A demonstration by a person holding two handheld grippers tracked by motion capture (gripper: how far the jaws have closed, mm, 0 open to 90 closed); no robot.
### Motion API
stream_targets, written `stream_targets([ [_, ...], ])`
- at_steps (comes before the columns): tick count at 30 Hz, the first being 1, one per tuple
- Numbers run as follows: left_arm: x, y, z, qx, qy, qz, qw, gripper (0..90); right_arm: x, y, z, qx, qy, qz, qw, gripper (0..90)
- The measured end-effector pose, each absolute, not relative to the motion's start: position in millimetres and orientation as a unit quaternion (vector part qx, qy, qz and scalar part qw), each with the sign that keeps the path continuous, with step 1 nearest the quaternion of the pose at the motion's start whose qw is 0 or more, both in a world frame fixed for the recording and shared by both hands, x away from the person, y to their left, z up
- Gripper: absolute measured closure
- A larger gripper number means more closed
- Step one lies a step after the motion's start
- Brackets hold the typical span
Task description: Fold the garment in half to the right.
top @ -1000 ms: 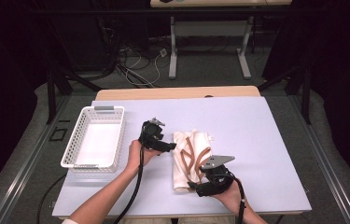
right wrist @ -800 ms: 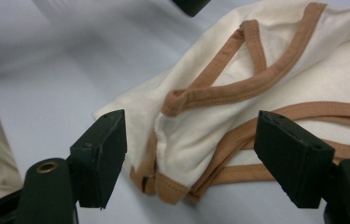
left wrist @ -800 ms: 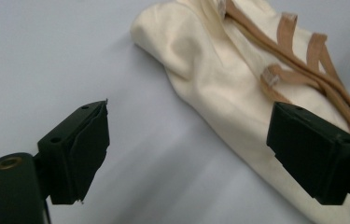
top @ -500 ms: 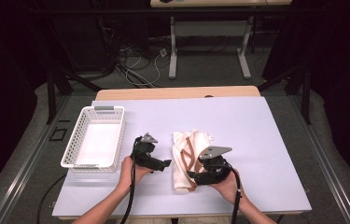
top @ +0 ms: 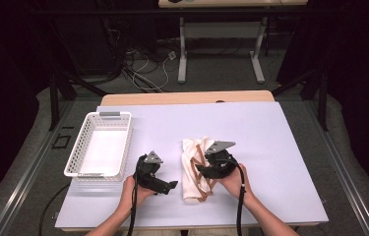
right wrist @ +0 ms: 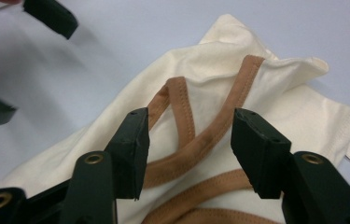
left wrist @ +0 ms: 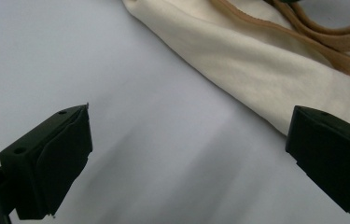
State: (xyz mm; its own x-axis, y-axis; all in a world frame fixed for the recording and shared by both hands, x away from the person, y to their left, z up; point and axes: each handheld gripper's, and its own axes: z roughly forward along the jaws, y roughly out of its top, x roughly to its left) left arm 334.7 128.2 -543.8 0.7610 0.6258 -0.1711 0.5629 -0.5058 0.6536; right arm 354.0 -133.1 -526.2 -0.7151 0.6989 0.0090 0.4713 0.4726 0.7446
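Far left on the table: white mesh basket, nothing inside, well apart from the cloth. Next along, left gripper, held low over bare tabletop just beside the garment's left edge; in the left gripper view, jaws spread wide, just been opening further, nothing between them but table, cream hem passing close by the far jaw without touching. Then the garment itself: a cream top with tan trim, lying bunched into a long narrow shape near the middle of the table, straps crossed on top, care label poking out at one edge. Right of that, right gripper, set over the cloth from its right side; in the right gripper view, jaws partway apart, just been closing, a tan strap lying between them, pads not yet pressing on it. Judging by this: gathering or folding roughly half done, cloth narrowed but loose and uneven, no firm hold taken by either side. Left to do, most likely: pinching the strap, tidying the fold, then carrying the bundle across to the basket.
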Motion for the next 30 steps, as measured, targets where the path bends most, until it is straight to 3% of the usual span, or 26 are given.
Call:
stream_targets([
  [4,330,129,-546,0.866,0.343,0.041,0.362,0.7,363,-127,-531,0.35,0.848,0.365,0.155,44.6],
  [19,325,133,-550,0.867,0.341,0.031,0.361,0.9,364,-135,-541,0.357,0.854,0.341,0.162,60.8],
  [30,325,134,-549,0.87,0.336,0.027,0.36,1.1,359,-156,-541,0.368,0.856,0.323,0.164,60.6],
])
